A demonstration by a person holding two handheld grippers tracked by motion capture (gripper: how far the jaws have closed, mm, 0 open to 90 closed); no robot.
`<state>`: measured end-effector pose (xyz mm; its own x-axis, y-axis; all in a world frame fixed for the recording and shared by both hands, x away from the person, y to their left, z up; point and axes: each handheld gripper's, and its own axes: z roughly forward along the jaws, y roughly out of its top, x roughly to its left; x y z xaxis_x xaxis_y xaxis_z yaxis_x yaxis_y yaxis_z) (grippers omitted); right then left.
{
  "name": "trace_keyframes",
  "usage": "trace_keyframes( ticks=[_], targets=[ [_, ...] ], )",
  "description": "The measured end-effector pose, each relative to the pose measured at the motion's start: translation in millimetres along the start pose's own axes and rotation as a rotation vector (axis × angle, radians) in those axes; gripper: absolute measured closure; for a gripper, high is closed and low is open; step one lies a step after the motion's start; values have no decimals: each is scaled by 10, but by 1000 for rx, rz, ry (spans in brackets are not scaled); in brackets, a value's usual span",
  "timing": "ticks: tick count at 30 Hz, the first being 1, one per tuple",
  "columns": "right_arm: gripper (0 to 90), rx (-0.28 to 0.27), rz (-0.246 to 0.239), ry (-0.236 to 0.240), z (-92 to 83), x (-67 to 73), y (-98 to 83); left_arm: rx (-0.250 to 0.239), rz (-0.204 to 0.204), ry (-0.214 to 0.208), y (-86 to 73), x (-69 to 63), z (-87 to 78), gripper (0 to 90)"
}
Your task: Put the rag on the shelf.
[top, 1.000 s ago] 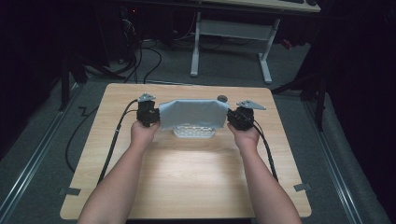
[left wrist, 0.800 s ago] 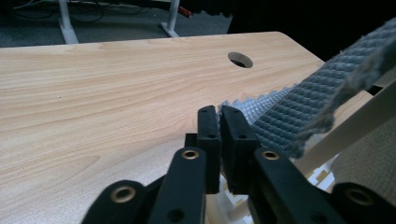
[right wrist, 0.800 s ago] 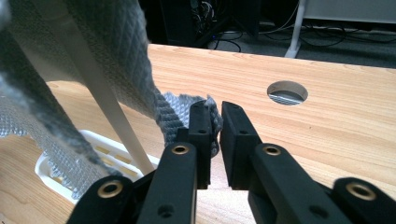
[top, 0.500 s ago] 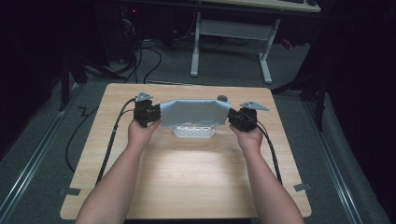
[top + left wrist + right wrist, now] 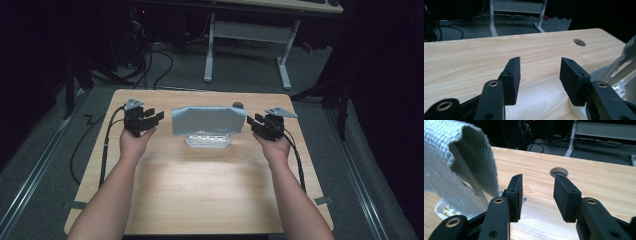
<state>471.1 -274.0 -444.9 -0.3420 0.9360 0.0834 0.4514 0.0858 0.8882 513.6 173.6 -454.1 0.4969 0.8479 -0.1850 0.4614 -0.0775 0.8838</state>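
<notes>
Table (image 5: 200,200): light wood, rectangular, lying lengthwise away from the person, with a round cable hole (image 5: 238,105) near its far edge. In the left gripper view the hole (image 5: 579,42) is showing as a dark oval; in the right gripper view the hole (image 5: 559,172) is sitting just beyond the jaw tips.

Rack (image 5: 207,140): white, slatted, standing on the table towards its far side, about midway between the two grippers. One of its thin white rods (image 5: 469,173) is rising at a slant under the cloth in the right gripper view; its base (image 5: 621,86) is peeking in at the right edge of the left gripper view.

Cloth (image 5: 209,120): pale blue-grey, woven, hanging draped over the rack and covering its upper part. Its weave is showing close up (image 5: 446,152) at the left of the right gripper view, and one edge (image 5: 624,56) is showing at the right of the left gripper view.

Left gripper (image 5: 150,118): held in the left hand (image 5: 134,142), hovering to the left of the cloth and apart from it. Its jaws are standing apart with nothing between them (image 5: 539,71).

Right gripper (image 5: 254,121): held in the right hand (image 5: 272,147), sitting just beside the right edge of the cloth. Its jaws are spread, bare wood showing between them (image 5: 537,187).

Background: grey floor (image 5: 250,70), white desk legs (image 5: 210,50), cables (image 5: 150,60).
</notes>
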Motion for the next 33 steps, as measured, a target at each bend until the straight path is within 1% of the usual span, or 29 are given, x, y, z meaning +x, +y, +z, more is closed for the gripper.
trace_keyframes(
  ticks=[1,2,3,4,6,8,9,10,11,12,13,14,15,16,18,20,21,22,23,24,25,26,27,28,29,30,31,32,33],
  targets=[
    [591,0,0,0,0,0,0,0,0,0,0,0,0,507],
    [582,1,-5,-12,-44,-28,4,-1,10,17,-5,40,-52,503],
    [582,1,-5,-12,-44,-28,4,-1,10,17,-5,40,-52,501],
    [575,-1,-4,-20,-92,-68,3,-3,7,26,-21,80,-101,497],
    [575,-13,-7,-22,-109,-83,-4,-1,7,31,-34,96,-123,486],
    [561,-17,3,-35,-170,-126,-37,2,11,42,-70,118,-165,476],
    [543,-11,6,-30,-186,-140,-48,7,15,49,-120,127,-199,468],
    [543,-11,6,-30,-186,-140,-48,7,15,49,-120,127,-199,457],
    [513,-5,5,-23,-226,-133,-68,17,23,53,-168,125,-236,451],
    [513,-5,5,-23,-226,-133,-68,17,23,53,-168,125,-236,449],
    [501,-3,-5,-24,-250,-118,-76,16,29,54,-193,121,-261,449],
    [471,1,-31,-25,-292,-77,-91,12,29,52,-247,113,-322,432],
    [468,-7,-53,-24,-314,-58,-104,11,24,46,-278,110,-352,421],
    [463,-27,-71,-30,-343,-37,-126,15,23,43,-308,106,-381,410],
    [436,-6,-84,-21,-379,-7,-139,19,27,43,-340,99,-413,395],
    [423,4,-93,-16,-399,7,-146,29,36,46,-402,79,-485,386],
    [414,6,-96,-11,-423,21,-153,26,40,43,-446,65,-537,379],
    [390,10,-92,7,-479,55,-157,26,37,35,-471,59,-568,374],
    [377,13,-97,15,-508,75,-157,34,32,13,-538,30,-639,371],
    [377,13,-97,15,-508,75,-157,34,32,13,-538,30,-639,364],
    [380,14,-101,22,-537,103,-158,49,43,14,-579,1,-679,364],
    [375,20,-118,28,-589,167,-164,54,49,17,-604,-19,-701,357],
    [364,23,-127,26,-613,202,-169,57,48,14,-637,-45,-733,355],
    [364,23,-127,26,-613,202,-169,58,40,5,-668,-70,-765,355],
    [355,17,-148,30,-663,267,-193,54,33,-6,-699,-99,-794,355],
    [355,17,-148,30,-663,267,-193,55,37,-15,-728,-134,-822,355],
    [358,-27,-147,36,-726,319,-266,59,46,-16,-753,-174,-843,353],
    [358,-27,-147,36,-726,319,-266,64,54,-20,-777,-217,-864,353],
    [342,-12,-137,48,-746,339,-290,64,57,-33,-805,-272,-886,349]
  ],
)
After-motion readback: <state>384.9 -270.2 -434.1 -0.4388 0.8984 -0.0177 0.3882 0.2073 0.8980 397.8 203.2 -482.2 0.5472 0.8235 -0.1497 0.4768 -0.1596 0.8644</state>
